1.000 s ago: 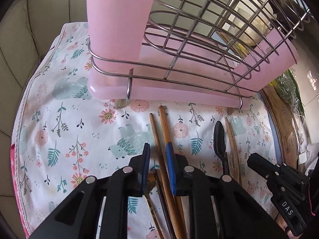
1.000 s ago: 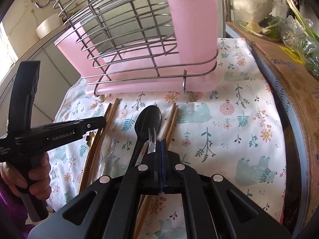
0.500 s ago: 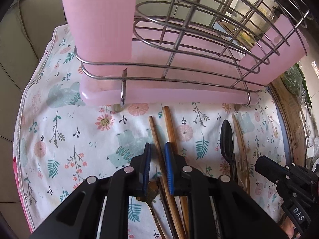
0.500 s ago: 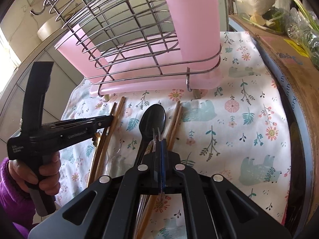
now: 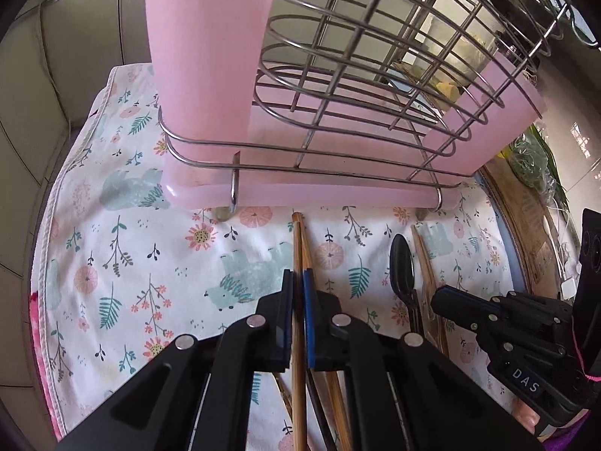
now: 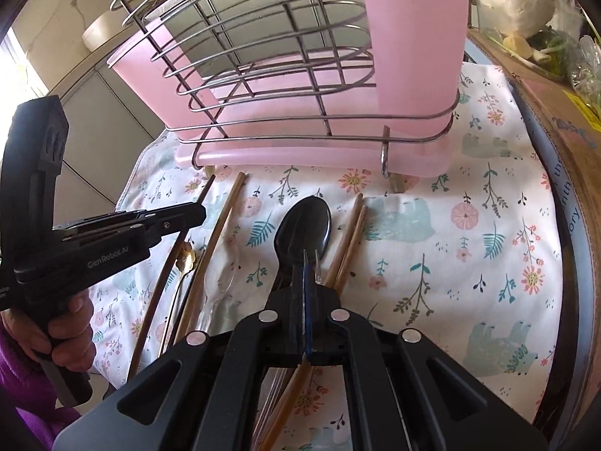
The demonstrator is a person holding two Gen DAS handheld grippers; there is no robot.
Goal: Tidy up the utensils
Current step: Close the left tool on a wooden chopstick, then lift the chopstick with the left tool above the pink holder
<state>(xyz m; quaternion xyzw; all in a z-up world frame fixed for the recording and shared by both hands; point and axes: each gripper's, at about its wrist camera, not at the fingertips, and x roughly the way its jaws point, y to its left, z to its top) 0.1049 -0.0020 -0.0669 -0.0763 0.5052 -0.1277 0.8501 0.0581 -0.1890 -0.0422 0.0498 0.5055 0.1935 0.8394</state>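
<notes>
Floral cloth (image 5: 124, 263) covers the worktop, printed with pale flowers, ferns and blue-green animals; a cardboard box (image 6: 563, 112) and bagged greens (image 6: 556, 45) sit beyond its right edge.

At the far side stands the wire utensil rack (image 5: 338, 86) with a pink drip tray (image 5: 319, 197) under it and a pink cup insert (image 5: 203, 49) at each end. No utensils visible inside it yet.

On the cloth, near side of the rack, the utensils lie roughly parallel, pointing toward it:
- wooden chopsticks (image 5: 298, 255), left group, tips close to the tray
- black spoon (image 6: 302, 229), centre, bowl toward the rack
- a second chopstick pair (image 6: 349, 240) just right of the spoon
- a clear plastic fork (image 6: 317, 263), tines only just visible beside the right tool's tips
- a gold-handled spoon (image 6: 186, 259) and more sticks under the left tool

Left gripper (image 5: 298, 289): jaws pinched together on a wooden chopstick, which runs back between the pads. The stick looks slightly raised off the cloth, though this is hard to confirm.

Right gripper (image 6: 305, 285): jaws together, apparently clamped on the clear fork's handle over the black spoon; the handle itself is mostly hidden.

Risks, as judged from here:
- Only one chopstick seems caught; its partner may stay behind or be dragged askew.
- The grip sits well along the shaft, so the long free end could swing and catch the rack wires on the way in.
- Thin, slick fork handle could twist or slip in the right jaws.
- The two tools work close together; lifting at once could knock them or the spoon between.
</notes>
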